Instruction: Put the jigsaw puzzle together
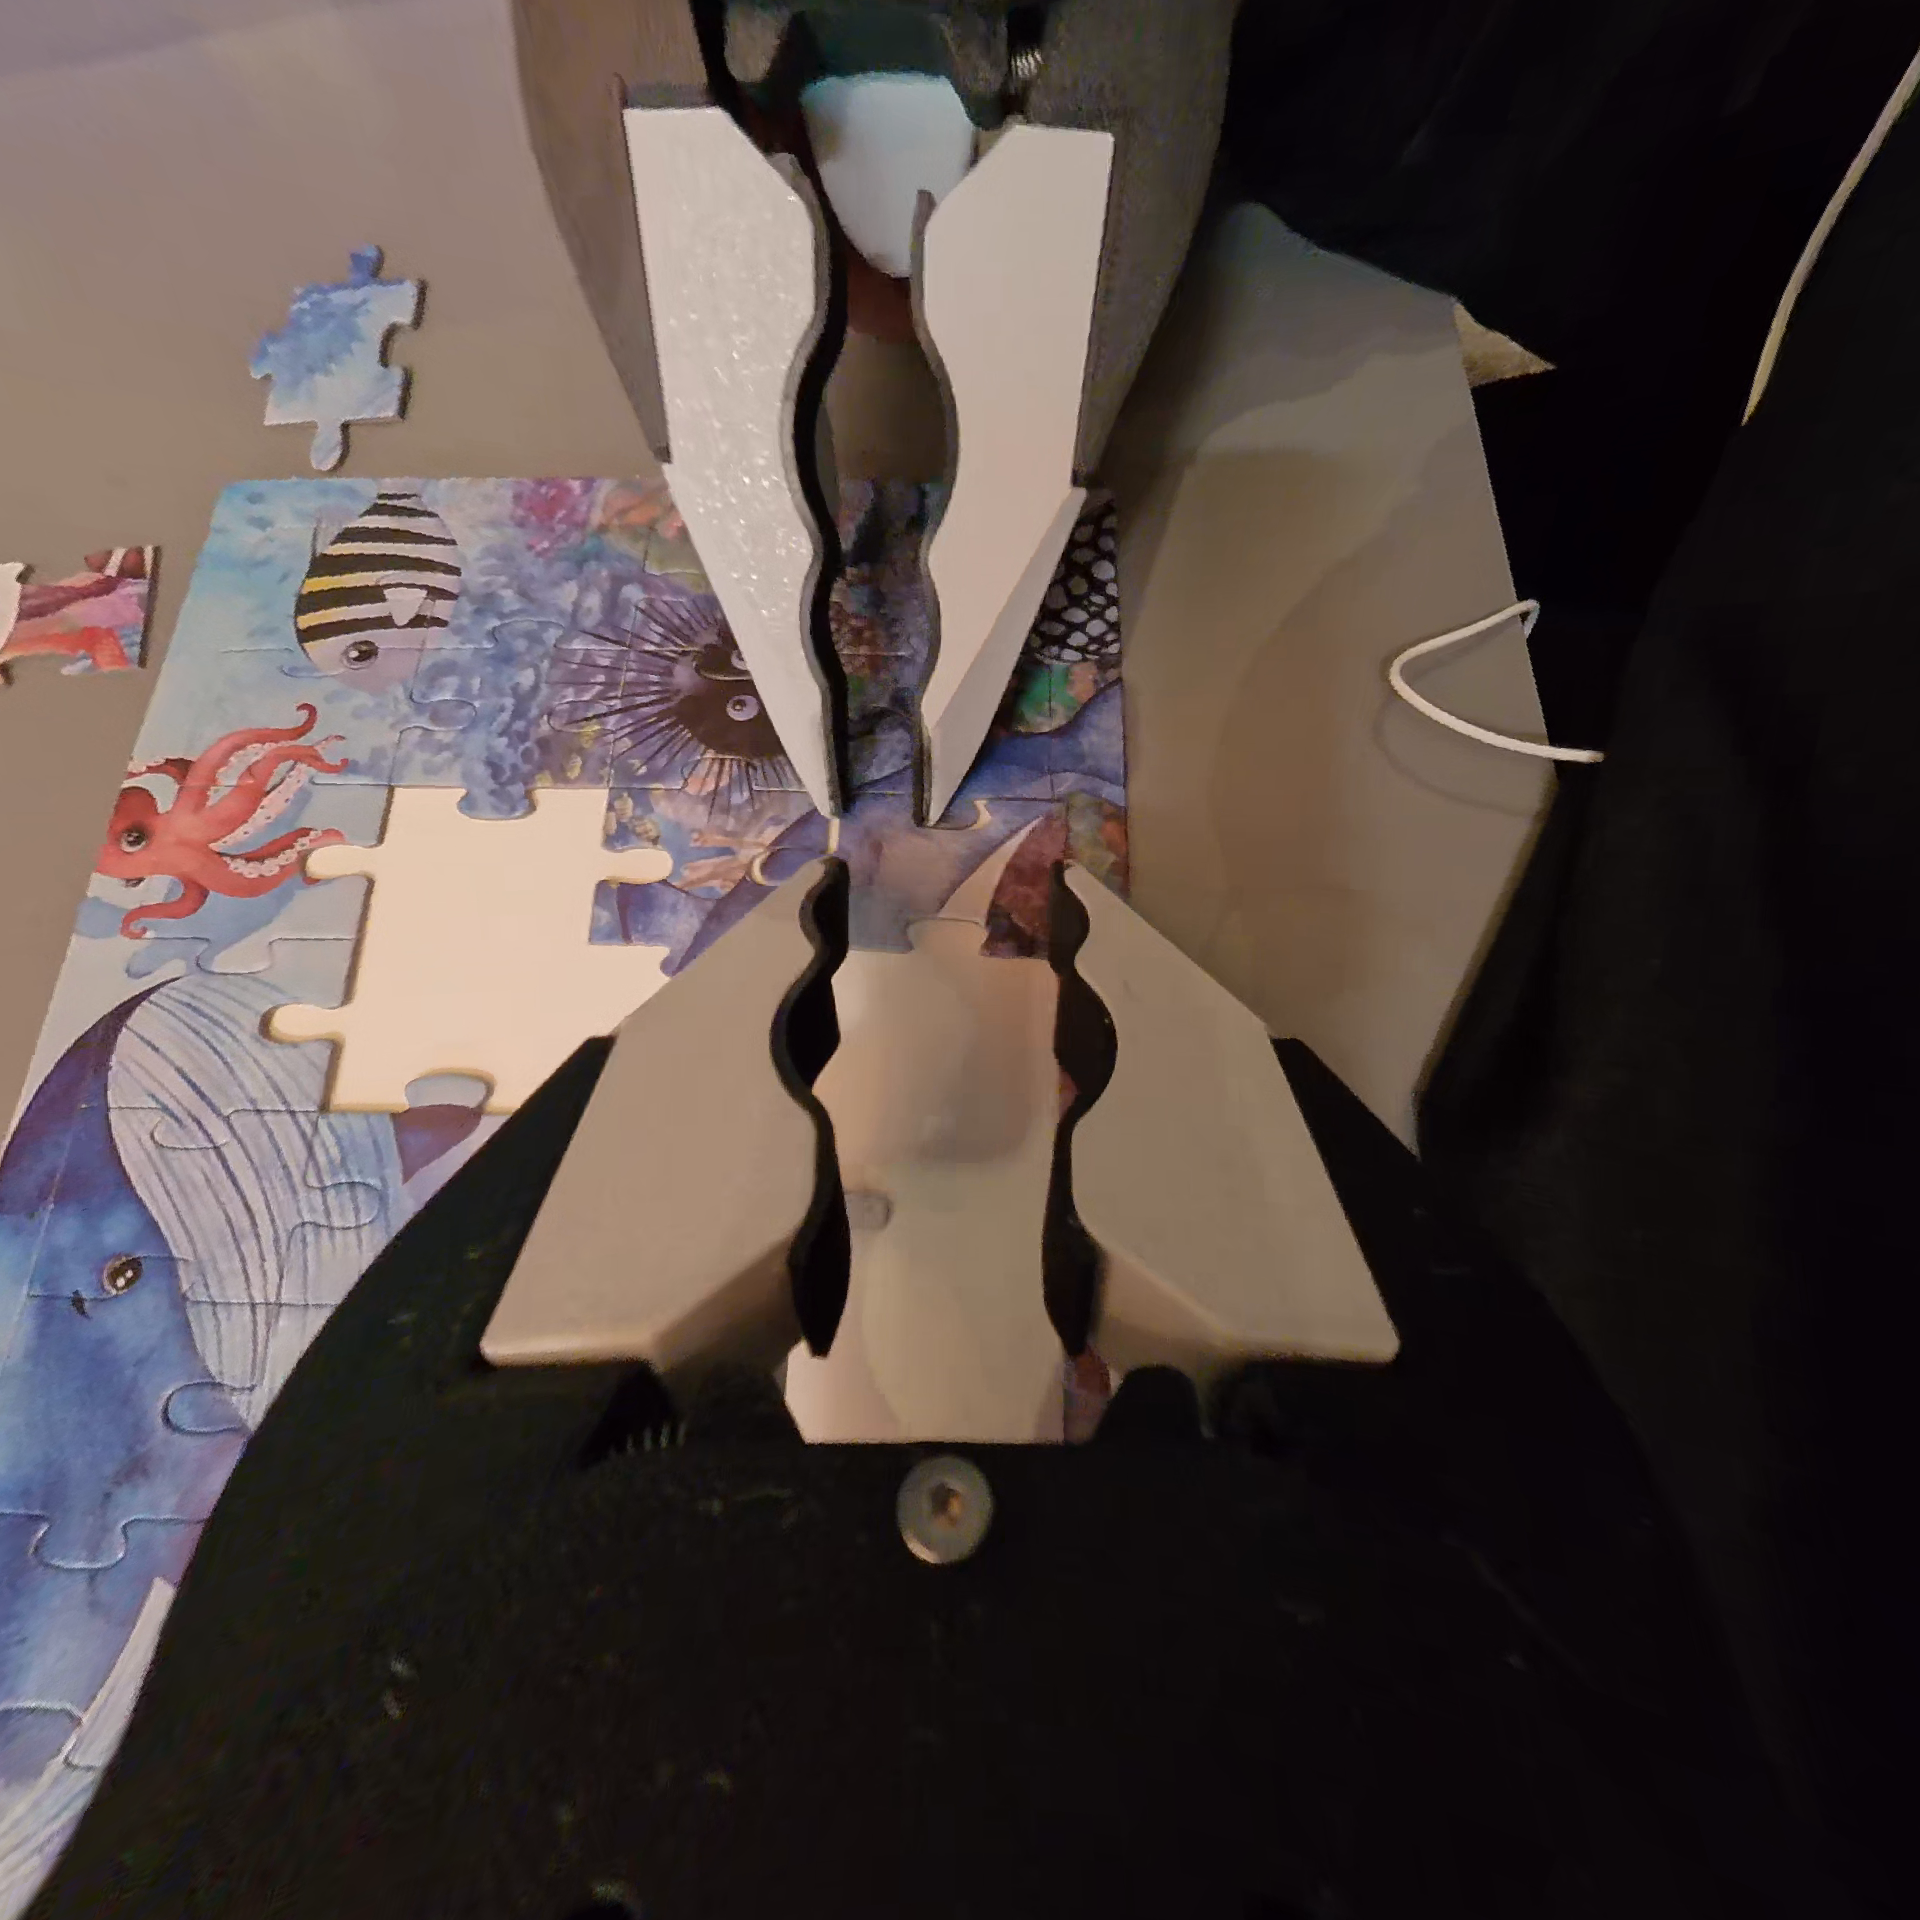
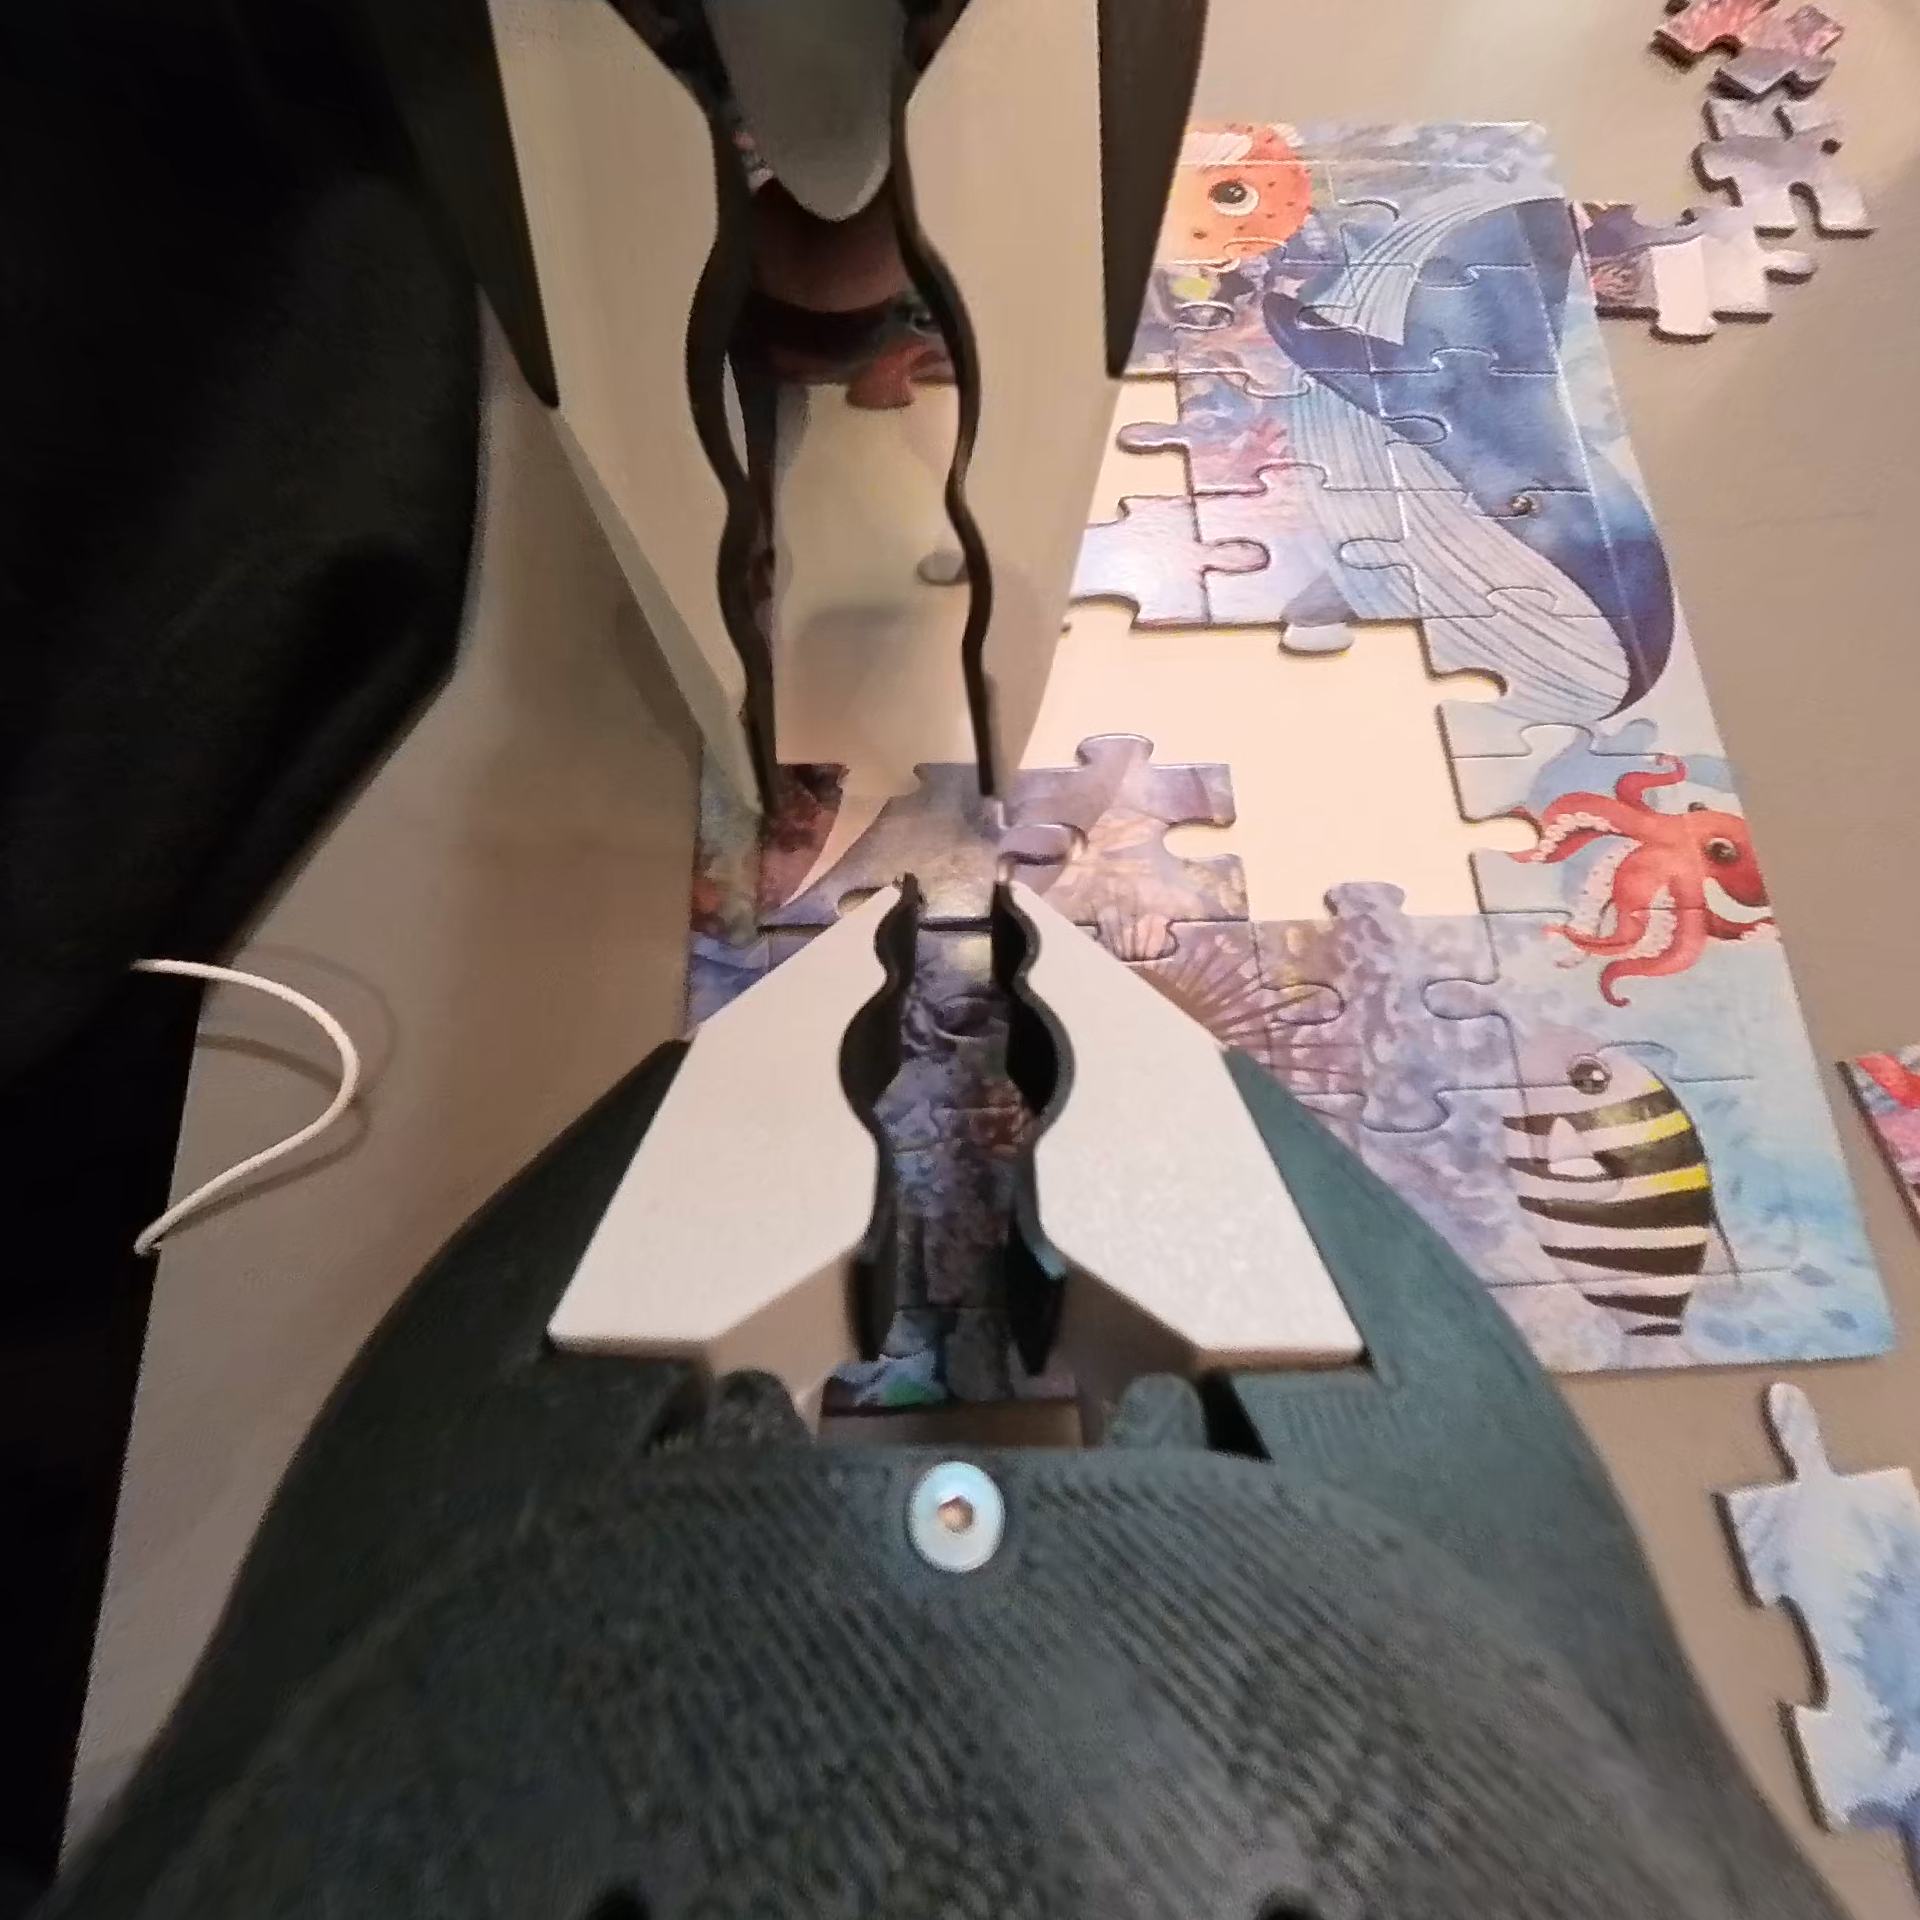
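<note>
Both my tongs meet tip to tip over the near edge of the blue sea-creature cardboard jigsaw puzzle point(image 1: 260, 1195). Left gripper point(image 1: 945, 883) is part open, holding nothing. Right gripper point(image 2: 951, 894) is narrowly parted, also empty, I judge. Loose pale-blue cardboard piece point(image 2: 1808, 1652) lies beside my right tongs, long axis along the fingers; the cream gap point(image 1: 468, 935) sits inboard of both tips.
</note>
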A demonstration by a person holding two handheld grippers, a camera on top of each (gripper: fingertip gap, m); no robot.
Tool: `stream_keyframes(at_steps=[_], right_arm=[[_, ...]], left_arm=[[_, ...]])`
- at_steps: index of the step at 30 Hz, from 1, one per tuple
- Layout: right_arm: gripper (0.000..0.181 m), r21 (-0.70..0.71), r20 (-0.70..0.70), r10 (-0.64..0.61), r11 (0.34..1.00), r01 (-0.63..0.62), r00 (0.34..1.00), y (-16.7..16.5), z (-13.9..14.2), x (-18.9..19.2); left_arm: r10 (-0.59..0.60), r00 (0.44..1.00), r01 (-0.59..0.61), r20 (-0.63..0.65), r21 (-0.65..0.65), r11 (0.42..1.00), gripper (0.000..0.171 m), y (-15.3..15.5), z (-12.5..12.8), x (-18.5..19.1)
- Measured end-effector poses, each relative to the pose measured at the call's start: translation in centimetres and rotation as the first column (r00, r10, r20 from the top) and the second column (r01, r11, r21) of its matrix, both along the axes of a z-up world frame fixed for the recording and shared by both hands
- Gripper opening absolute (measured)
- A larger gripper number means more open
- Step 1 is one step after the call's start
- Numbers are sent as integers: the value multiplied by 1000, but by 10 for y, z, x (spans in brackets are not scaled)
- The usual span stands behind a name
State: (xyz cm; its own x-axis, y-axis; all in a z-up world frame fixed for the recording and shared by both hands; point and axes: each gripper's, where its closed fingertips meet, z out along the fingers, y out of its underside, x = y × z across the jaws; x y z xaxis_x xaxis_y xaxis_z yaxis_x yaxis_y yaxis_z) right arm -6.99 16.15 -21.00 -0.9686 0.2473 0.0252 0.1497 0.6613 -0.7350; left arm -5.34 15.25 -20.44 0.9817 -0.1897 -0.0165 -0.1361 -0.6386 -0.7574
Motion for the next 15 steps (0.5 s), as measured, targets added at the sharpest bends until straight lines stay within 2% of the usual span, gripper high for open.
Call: stream_keyframes(at_steps=[5, 15], right_arm=[[13, -6, 12, -15, 1000, 15, 1000, 2, 0, -2], [14, -15, -1, -11, 1000, 11, 1000, 2, 3, -1]], left_arm=[[45, 999, -45, 20, -6, 999, 44, -1, -1, -10], [28, 1000, -28, -1, -27, 999, 44, -2, -4, -7]])
